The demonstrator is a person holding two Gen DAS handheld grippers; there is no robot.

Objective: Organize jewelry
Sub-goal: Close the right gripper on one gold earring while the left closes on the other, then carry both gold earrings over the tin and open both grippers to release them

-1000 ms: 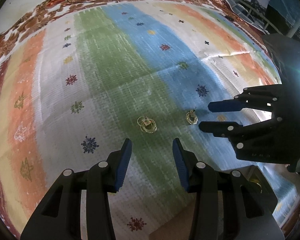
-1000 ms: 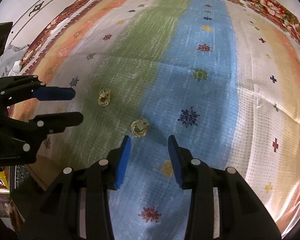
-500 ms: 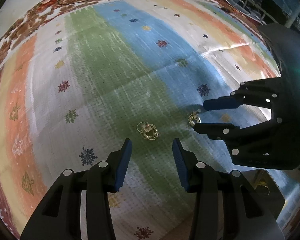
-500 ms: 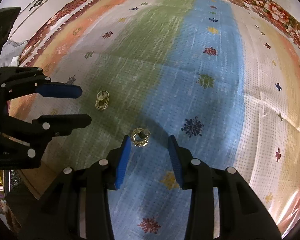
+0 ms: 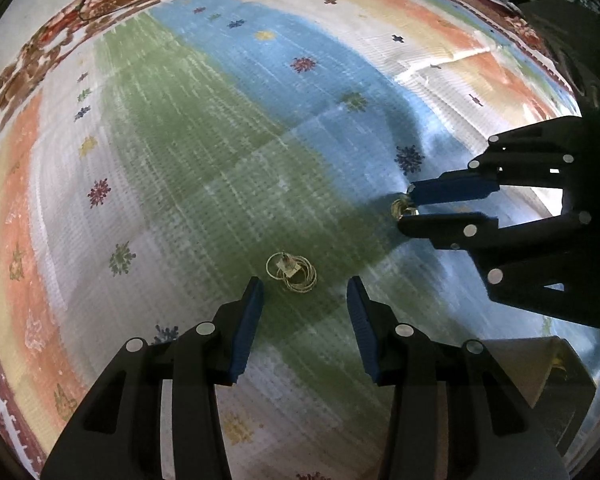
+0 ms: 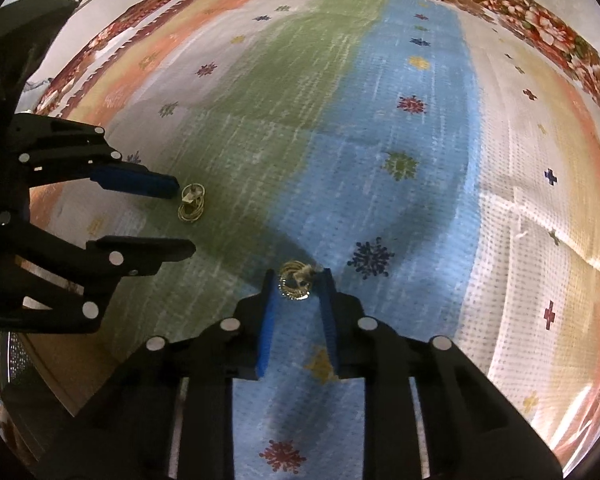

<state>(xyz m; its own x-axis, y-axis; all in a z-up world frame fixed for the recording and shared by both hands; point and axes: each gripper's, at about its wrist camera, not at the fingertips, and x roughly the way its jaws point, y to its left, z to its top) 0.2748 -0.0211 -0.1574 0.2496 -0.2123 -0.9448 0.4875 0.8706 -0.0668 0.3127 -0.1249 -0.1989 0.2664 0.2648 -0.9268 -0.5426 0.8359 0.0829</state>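
Two gold hoop bundles on a striped cloth (image 6: 400, 92). Landmark: the dark blue star motif (image 6: 370, 258) on the blue band.

Near bundle (image 6: 296, 280): just beside the star, toward the green band. It sits between the right gripper (image 6: 296, 286) pads; jaws closing on it, contact not yet certain.

Far bundle (image 5: 292, 272): well out on the green band, away from the star. Several thin hoops tied at a small tag. Left gripper (image 5: 304, 292) hangs over it, jaws spread, pads apart from the hoops, bundle just ahead of the tips.

Handling, as judged: very light, thin wire, springy and slick. Hoops lie flat on soft cloth, so pads may skate over or pinch fabric. Easily bent by a hard squeeze. Best hold looks like the tied cluster at the tag, where the hoops stack thickest; loose hoops will dangle and swing when lifted.

A tan box corner (image 5: 540, 364) shows at the frame's edge, well away from the star.
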